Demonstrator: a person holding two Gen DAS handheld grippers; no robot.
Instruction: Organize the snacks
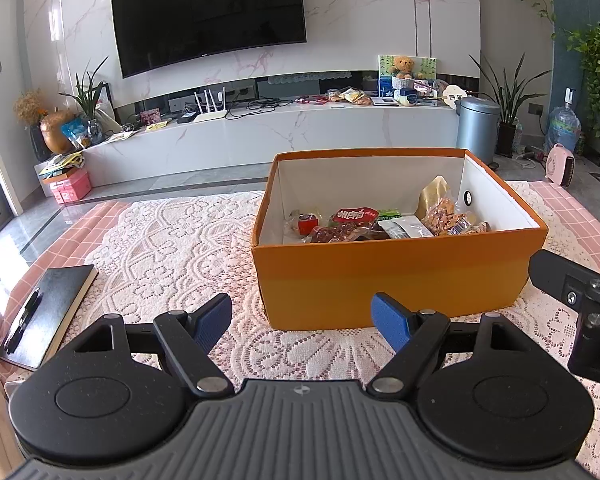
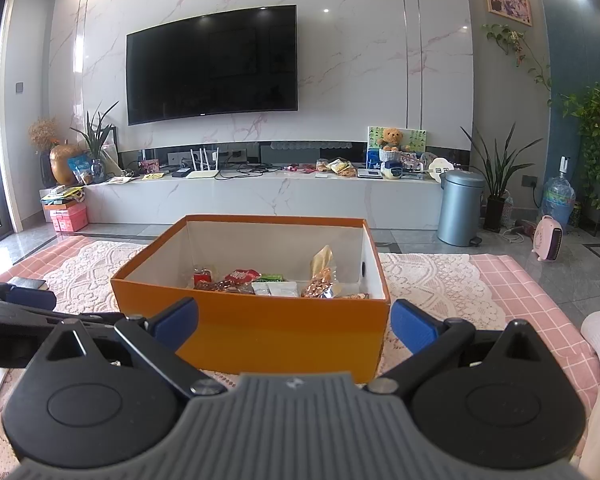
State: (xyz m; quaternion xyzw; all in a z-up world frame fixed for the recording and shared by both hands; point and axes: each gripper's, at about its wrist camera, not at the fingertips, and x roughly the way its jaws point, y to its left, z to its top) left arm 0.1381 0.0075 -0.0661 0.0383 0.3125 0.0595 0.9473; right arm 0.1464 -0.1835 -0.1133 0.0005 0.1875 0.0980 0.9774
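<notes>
Several snack packets [image 1: 384, 224] are seen lying inside the orange cardboard box [image 1: 396, 276] on the lace-covered worktop [image 1: 160, 248]. They are judged light, crinkly and slippery, best pinched at a sealed edge. Both the left claw [image 1: 302, 322] and the right claw [image 2: 294, 326] are held spread and empty, short of the box.

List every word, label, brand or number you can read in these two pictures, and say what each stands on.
None can be read with certainty.
Red snack packet in the orange box: white characters, too blurred to read.
Green packet: print too small.
White packet: print too small.
Television: small mark on its lower edge, unreadable.
Pink box on the floor: labels blurred.
Water bottle: label blurred.
</notes>
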